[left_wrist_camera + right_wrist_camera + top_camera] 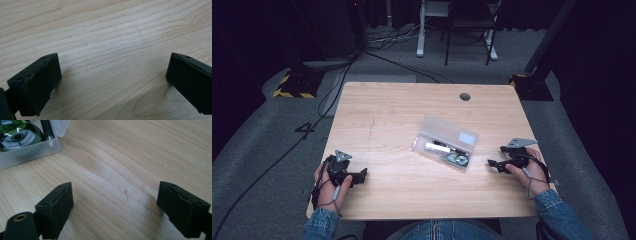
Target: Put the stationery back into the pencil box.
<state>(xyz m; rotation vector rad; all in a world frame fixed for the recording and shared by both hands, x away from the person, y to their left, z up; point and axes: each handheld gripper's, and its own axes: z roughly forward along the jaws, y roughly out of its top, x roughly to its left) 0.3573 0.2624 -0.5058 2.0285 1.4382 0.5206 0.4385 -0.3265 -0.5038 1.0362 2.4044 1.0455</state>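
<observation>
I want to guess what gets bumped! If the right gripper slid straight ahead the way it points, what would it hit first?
Probably the clear plastic box. The right gripper points left across the table toward its near end, jaws open. In the right gripper view the box sits off toward the upper left, so it might only clip a corner.

My sleeves (319, 223) are blue denim, cuffs at the wrists. My left gripper (362, 173) is black, with a grey three-cornered plate on top and a grey cable trailing back. My right gripper (491, 164) matches it. Both have blocky black jaws with small screw holes.
</observation>
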